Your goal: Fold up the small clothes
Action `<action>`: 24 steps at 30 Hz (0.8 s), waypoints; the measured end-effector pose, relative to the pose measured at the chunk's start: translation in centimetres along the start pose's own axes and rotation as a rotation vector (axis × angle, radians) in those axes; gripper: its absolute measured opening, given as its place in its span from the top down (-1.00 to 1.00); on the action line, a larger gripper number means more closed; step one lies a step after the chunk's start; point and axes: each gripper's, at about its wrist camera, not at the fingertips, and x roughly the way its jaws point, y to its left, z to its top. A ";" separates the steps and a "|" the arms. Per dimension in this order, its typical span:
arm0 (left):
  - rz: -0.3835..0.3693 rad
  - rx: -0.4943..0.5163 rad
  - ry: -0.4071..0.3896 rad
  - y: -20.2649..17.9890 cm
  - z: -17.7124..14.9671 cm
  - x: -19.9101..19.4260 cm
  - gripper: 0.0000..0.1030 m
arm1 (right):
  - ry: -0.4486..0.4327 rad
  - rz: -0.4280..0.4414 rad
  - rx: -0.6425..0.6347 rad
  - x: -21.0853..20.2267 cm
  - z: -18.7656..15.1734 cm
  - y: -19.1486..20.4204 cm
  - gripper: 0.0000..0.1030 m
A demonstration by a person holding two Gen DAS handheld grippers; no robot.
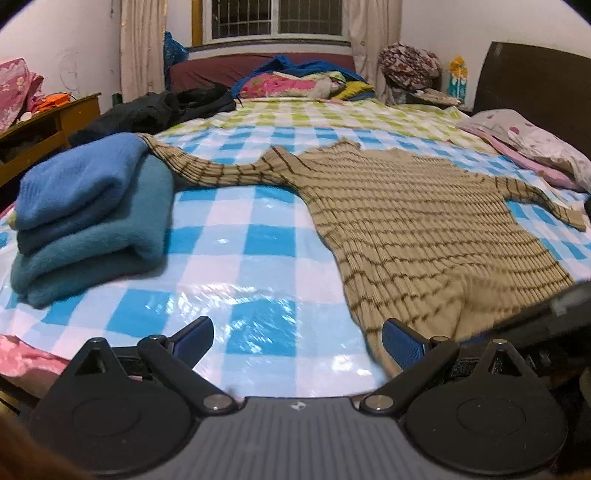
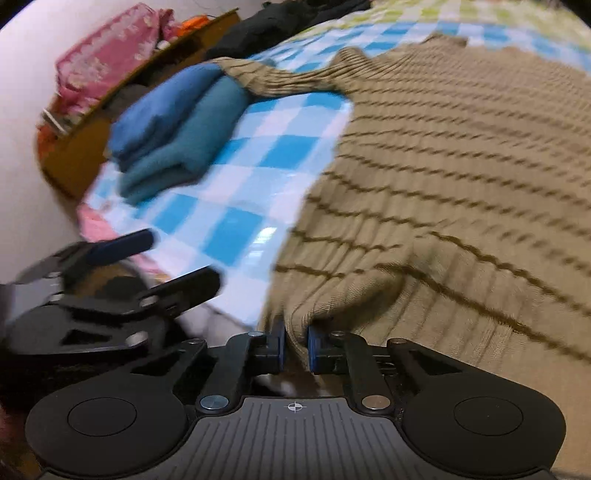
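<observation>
Left gripper (image 1: 297, 341): jaws spread wide, nothing between them. Right gripper (image 2: 296, 345): jaws nearly closed, pinching fabric between the blue pads (image 2: 313, 349).

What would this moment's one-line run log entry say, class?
step: fold striped sweater | right tool: shut on hem | left tool: open, beside hem | folded blue stack: left, under sleeve | surface: checked sheet

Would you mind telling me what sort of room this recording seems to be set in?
Most likely a home bedroom: a bed with a blue-and-white checked plastic cover, a dark wooden headboard beside pillows, and a curtained, barred window behind. A beige striped knit sweater lies spread on the cover.
</observation>
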 end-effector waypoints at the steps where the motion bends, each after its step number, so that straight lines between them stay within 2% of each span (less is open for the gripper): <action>1: 0.009 -0.007 -0.013 0.3 0.3 -0.1 -0.99 | -0.003 0.028 0.018 0.1 0.1 -0.1 0.79; 3: 0.026 -0.024 -0.040 1.0 1.0 -0.3 -0.99 | -0.006 0.106 0.072 0.3 0.4 -0.4 0.79; 5: 0.037 -0.033 -0.054 1.4 1.6 -0.1 -0.99 | -0.003 0.145 0.091 0.4 0.5 -0.5 0.77; 10: 0.022 -0.026 -0.048 0.8 2.2 1.7 -0.99 | 0.032 0.106 0.031 -0.3 -0.2 -0.2 0.61; 14: -0.056 0.003 -0.025 -1.6 2.6 4.1 -0.99 | 0.011 0.088 0.007 -3.4 -1.3 -0.1 0.61; 17: -0.090 0.069 -0.019 -4.0 2.8 5.5 -0.99 | -0.062 0.004 0.020 -7.0 -1.9 -0.9 0.61; 20: -0.080 0.124 -0.009 -5.4 2.7 6.5 -0.99 | -0.140 -0.086 0.091 -9.7 -1.8 -3.3 0.61; 22: -0.052 0.156 0.011 -5.9 2.5 7.3 -0.99 | -0.185 -0.211 0.135 -10.4 -1.4 -5.5 0.61; 24: -0.018 0.166 0.042 -5.9 2.0 7.9 -0.99 | -0.181 -0.358 0.187 -10.3 -1.3 -7.4 0.61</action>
